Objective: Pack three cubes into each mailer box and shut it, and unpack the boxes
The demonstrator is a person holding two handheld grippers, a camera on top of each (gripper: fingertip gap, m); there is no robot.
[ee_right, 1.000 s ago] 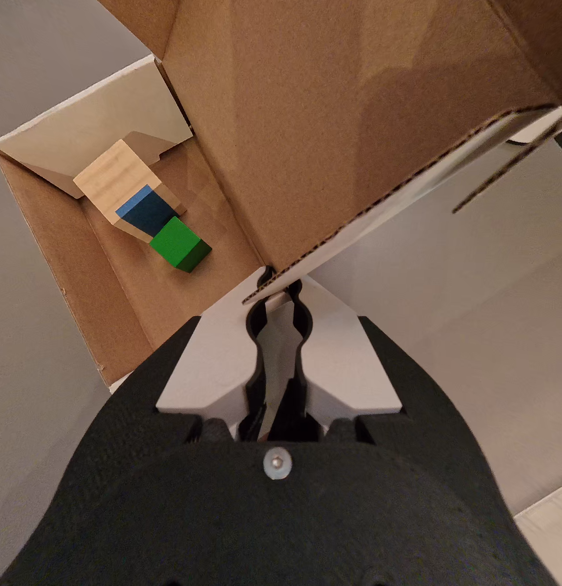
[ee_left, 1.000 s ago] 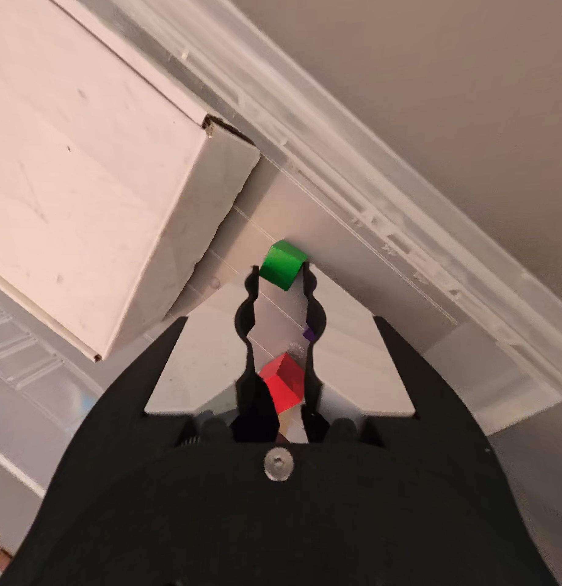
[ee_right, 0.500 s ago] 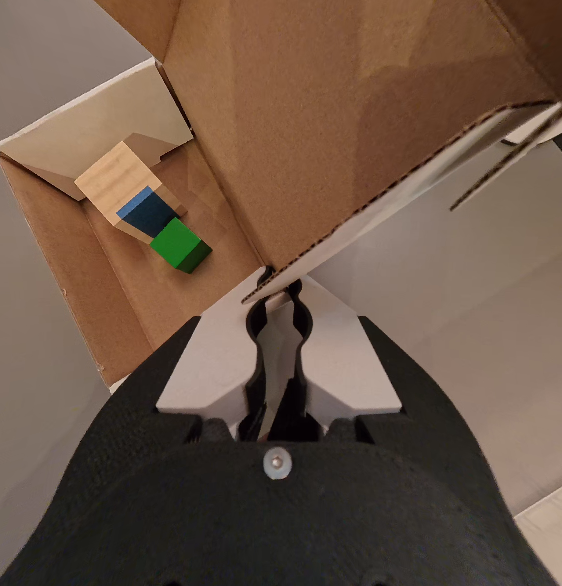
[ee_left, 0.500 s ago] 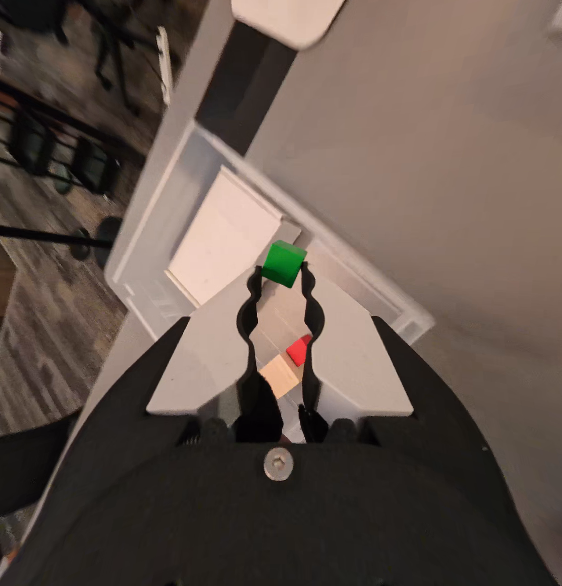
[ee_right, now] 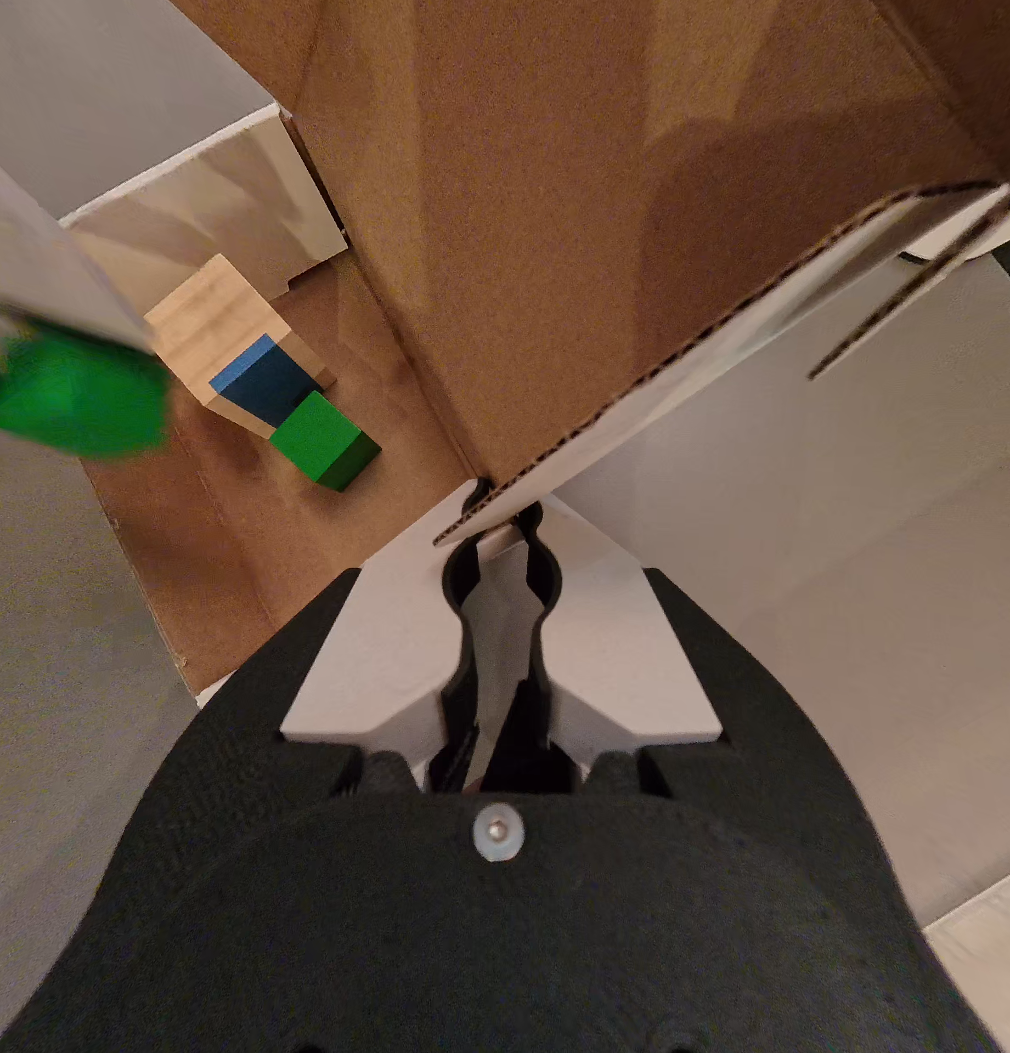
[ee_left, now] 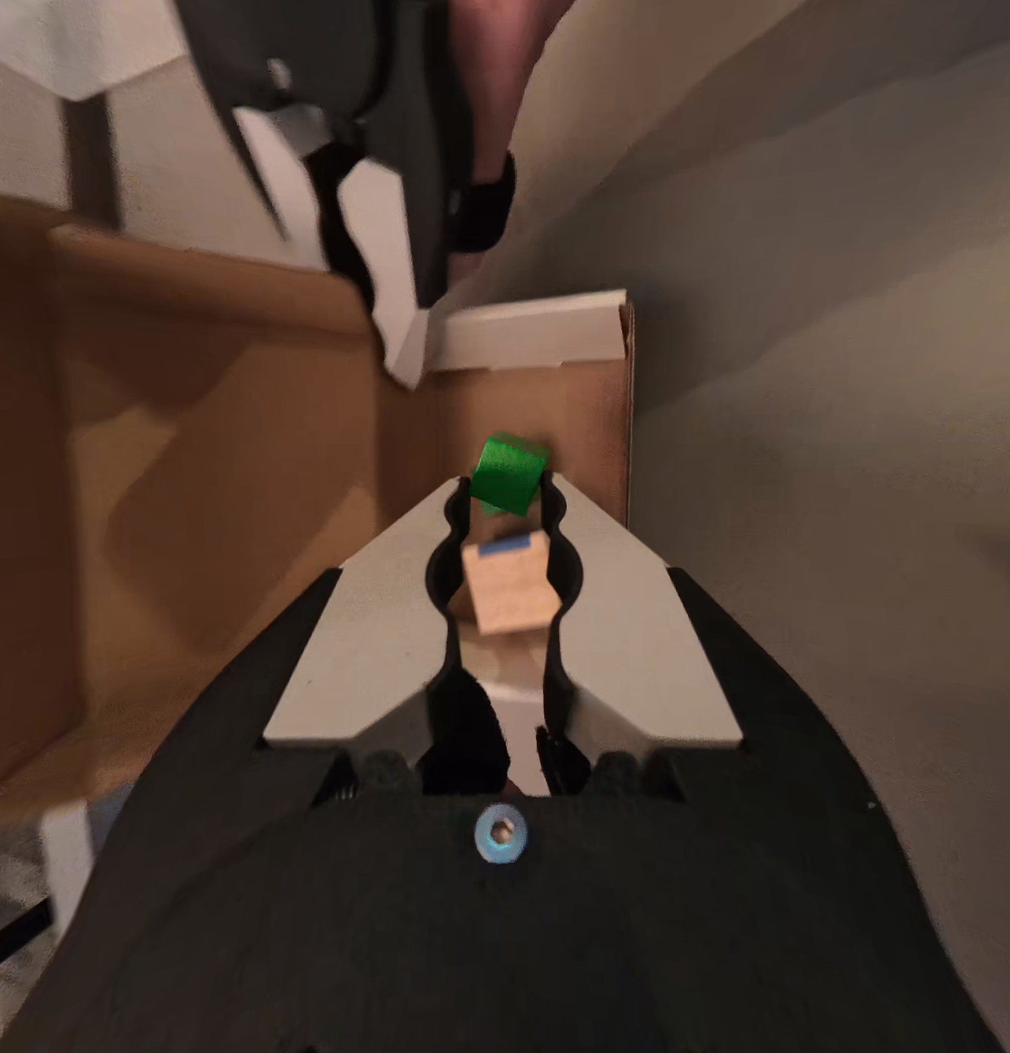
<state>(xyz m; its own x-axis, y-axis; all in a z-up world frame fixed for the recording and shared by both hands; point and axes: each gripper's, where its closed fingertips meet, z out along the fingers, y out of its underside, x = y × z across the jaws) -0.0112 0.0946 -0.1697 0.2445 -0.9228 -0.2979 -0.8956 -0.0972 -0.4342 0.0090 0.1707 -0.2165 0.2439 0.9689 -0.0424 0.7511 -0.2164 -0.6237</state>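
Left gripper [ee_left: 505,490] pinched a green cube [ee_left: 508,480] over the open mailer box [ee_right: 166,547], right gripper [ee_right: 499,513] clamped its lid [ee_right: 576,228]; 2 blocks lay inside

A plain grey table [ee_right: 804,655] lies under warm, dim light. At the left wrist view's upper left a white panel [ee_left: 63,51] shows, blurred, possibly furniture.

The left gripper [ee_left: 505,491] pinches a small green wooden cube [ee_left: 509,480] between its fingertips, poised above the floor of the open brown cardboard mailer box [ee_left: 217,456]. The right gripper [ee_right: 501,511] is clamped on the raised box lid's [ee_right: 576,256] edge, at the box's far side.
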